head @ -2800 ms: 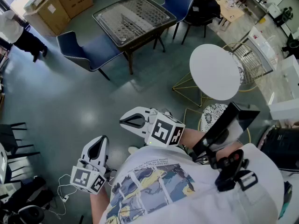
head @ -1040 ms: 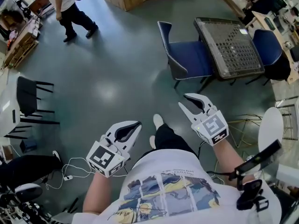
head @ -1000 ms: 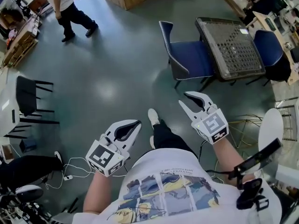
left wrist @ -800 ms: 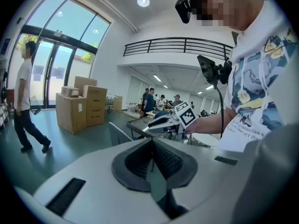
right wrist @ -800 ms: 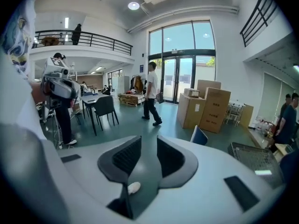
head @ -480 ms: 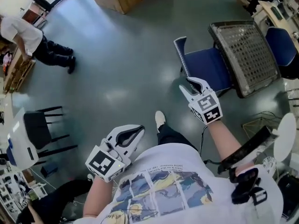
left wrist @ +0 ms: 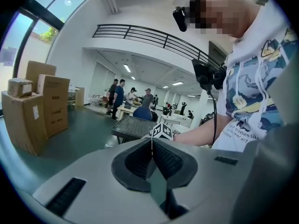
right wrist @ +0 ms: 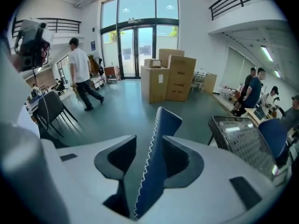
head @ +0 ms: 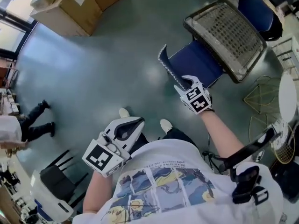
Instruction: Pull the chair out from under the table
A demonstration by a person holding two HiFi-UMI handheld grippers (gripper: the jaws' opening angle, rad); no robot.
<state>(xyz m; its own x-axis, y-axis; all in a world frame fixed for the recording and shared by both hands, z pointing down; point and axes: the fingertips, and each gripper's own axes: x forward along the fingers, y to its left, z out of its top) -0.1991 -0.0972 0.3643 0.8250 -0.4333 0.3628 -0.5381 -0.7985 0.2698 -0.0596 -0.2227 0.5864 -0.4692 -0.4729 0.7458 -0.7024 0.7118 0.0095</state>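
While the head view puts the blue chair (head: 196, 65) against the table (head: 233, 71), seat partly under its edge, only the right gripper view shows me the chair back (right wrist: 156, 157) between the right gripper's (head: 182, 82) spread jaws, which have just been opening. The left gripper (left wrist: 152, 148) is pressed together, empty.

The floor (head: 93, 69) is smooth, grey-green and a little shiny, with pale patches of reflected light. On it stand a blue chair (head: 196, 64), close against a table (head: 229, 27) with a dark mesh top, some cardboard boxes (head: 70, 8) at the far side, and a black chair (head: 53, 178) at the lower left. Two white shoes (head: 124, 112) of the camera wearer also rest on it.
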